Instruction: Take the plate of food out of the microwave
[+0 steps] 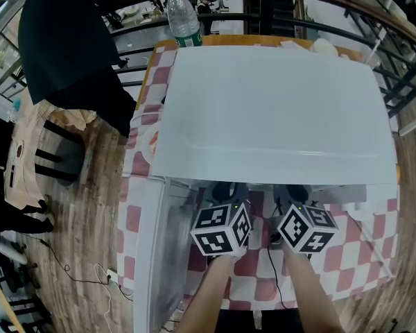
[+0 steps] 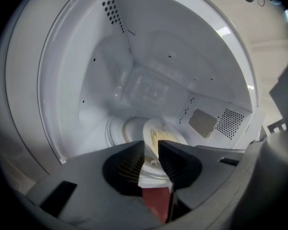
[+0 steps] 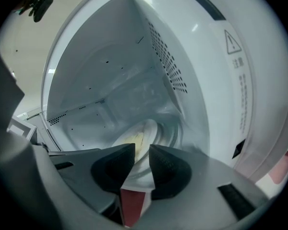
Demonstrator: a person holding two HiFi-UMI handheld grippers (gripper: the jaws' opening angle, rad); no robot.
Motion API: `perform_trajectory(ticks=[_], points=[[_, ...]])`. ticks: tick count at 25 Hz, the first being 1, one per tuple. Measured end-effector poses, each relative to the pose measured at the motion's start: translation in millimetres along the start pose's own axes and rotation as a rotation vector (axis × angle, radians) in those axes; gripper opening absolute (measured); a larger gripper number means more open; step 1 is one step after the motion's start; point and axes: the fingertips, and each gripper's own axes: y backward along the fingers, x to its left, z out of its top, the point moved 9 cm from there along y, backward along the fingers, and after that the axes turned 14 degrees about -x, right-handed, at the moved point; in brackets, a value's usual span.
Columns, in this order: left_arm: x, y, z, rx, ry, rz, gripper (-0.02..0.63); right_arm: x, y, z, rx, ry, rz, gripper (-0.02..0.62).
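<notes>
A boxy white microwave (image 1: 274,109) stands open on a red-and-white checked counter (image 1: 353,255), with a round white plate of pale yellow food (image 2: 156,134) on its floor. The left claw (image 2: 151,145) and right claw (image 3: 142,147) face the cavity, jaws apart, gripping nothing.

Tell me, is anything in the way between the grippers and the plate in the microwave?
Nothing visible is. The door is open, and the plate lies inside the microwave, straight ahead of the open left gripper and right gripper.
</notes>
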Motion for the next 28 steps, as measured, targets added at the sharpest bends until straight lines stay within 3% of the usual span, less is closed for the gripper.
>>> perform_trajectory(ticks=[19,23,28], points=[[-2,-15,-5,0.034,0.023,-0.039,0.122,5,-13,-3,0.048,-0.004,0.002,0.114],[-3,-15,-6,0.039,0.008,-0.042,0.110,2,-14,-4,0.032,-0.032,0.023,0.063],[-3,-12,-7,0.037,-0.001,-0.044,0.107,4,-10,-6,0.037,-0.012,0.021,0.061]])
